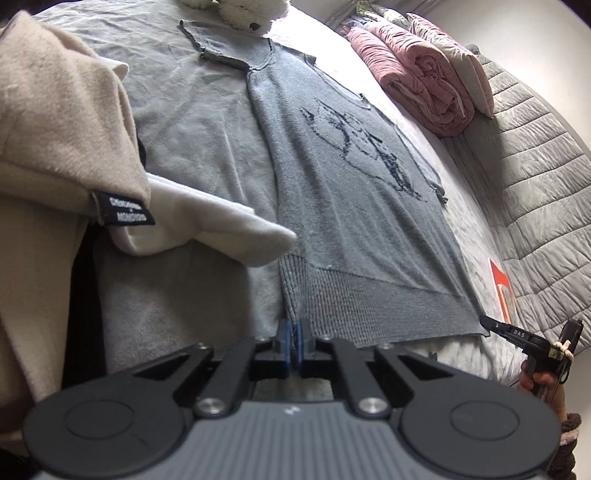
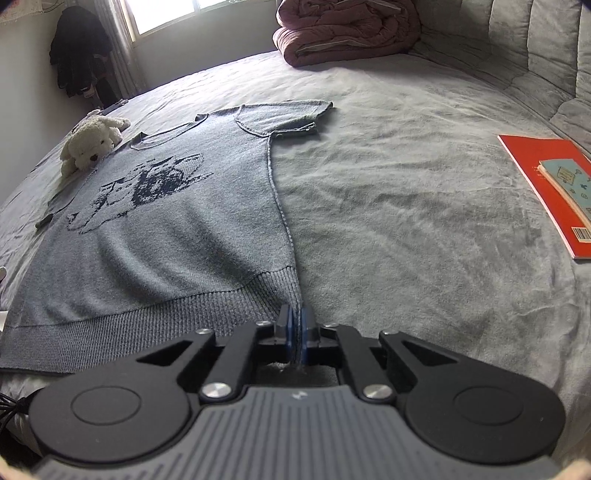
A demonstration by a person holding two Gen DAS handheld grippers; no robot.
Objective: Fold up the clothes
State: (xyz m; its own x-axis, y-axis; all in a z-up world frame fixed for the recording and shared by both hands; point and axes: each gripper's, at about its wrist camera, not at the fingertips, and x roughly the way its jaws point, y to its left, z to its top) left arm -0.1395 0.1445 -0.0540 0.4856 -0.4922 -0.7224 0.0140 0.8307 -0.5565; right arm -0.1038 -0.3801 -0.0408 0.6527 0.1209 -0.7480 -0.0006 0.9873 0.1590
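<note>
A grey short-sleeved knit sweater [image 1: 351, 206] with a dark cat print lies flat, front up, on the grey bed; it also shows in the right wrist view [image 2: 177, 229]. My left gripper [image 1: 294, 332] is shut on the sweater's ribbed hem at its left corner. My right gripper [image 2: 295, 325] is shut on the hem at its right corner. The right gripper also shows in the left wrist view [image 1: 487, 325], its tip at the far hem corner.
A beige coat [image 1: 62, 122] with white cloth hangs in from the left. A white plush dog [image 2: 92, 144] lies by the collar. A folded pink quilt [image 2: 347, 29] lies at the bed's head. A red book [image 2: 546, 184] with a small blue book lies right. A padded grey headboard [image 1: 535, 192].
</note>
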